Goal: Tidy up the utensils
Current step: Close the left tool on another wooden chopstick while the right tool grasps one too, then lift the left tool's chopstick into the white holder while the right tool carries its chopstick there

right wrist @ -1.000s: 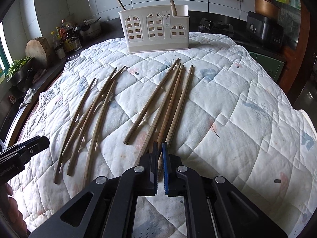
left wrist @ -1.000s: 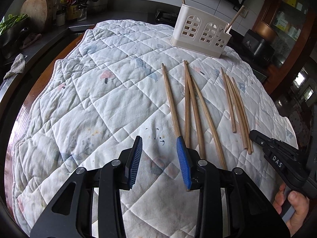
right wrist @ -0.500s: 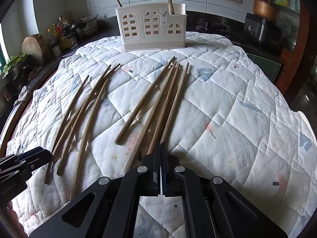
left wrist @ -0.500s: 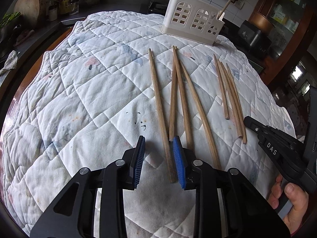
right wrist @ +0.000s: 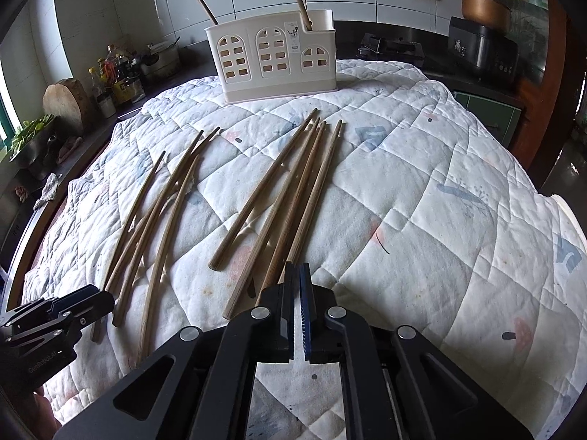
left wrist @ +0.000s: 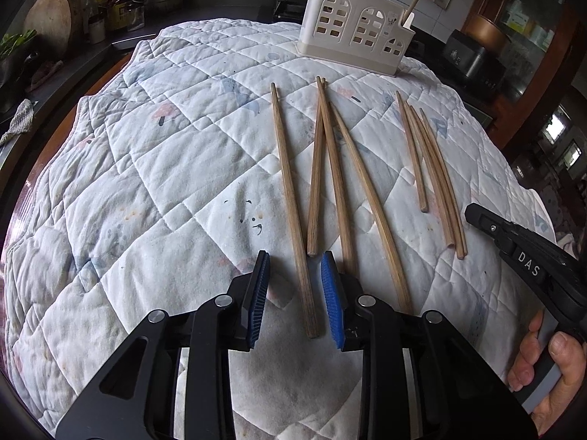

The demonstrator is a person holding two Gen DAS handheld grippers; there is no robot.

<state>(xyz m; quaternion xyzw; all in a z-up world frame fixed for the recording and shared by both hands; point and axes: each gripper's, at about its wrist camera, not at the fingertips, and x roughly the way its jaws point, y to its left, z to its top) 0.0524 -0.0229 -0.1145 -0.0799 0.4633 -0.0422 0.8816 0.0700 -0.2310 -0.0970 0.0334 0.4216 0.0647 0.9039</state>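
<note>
Soft daylight reaches me from a window (right wrist: 7, 110) at the far left, so the quilted cloth (left wrist: 154, 168) reads bright and evenly lit, with faint shadows. The cabinets (left wrist: 532, 55) at right stay dim. Both fisheye views bulge strongly, corners blacked out. Focus is sharp, and I see no motion blur.

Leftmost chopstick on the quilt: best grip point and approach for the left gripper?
Grip the leftmost chopstick at its thick near end, from above. It lies flat, clear of its neighbours, and already sits between the closing pads of the left gripper, which haven't touched it.
</note>
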